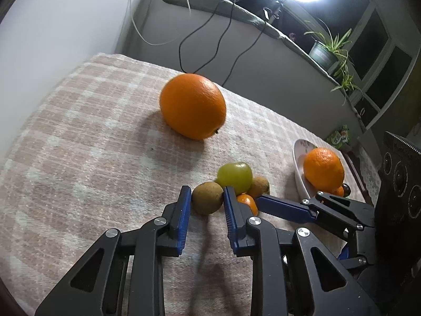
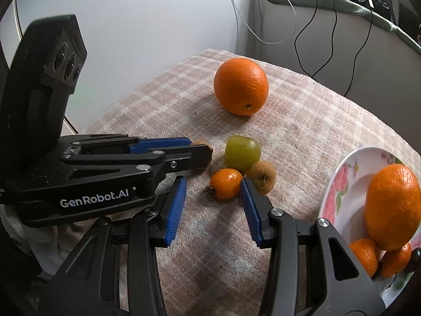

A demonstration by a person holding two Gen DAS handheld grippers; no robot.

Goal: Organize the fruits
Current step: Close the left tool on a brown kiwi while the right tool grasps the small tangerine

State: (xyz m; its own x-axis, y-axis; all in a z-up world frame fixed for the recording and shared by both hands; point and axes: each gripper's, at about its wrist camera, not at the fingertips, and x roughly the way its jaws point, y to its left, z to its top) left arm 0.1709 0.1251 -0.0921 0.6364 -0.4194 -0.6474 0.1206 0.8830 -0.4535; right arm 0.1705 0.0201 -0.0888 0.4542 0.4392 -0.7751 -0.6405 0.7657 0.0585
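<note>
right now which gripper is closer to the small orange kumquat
Right. The right gripper is open with the kumquat sitting at its fingertips. The left gripper is beside it, its open jaws around a brown fruit.

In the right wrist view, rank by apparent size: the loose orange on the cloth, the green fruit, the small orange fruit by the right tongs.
1. Loose orange, though farthest away.
2. Green fruit.
3. Small orange fruit, smallest despite being nearest the right tongs.

Bare checked cloth (image 1: 79, 137) left of large orange (image 1: 193, 106).
</note>
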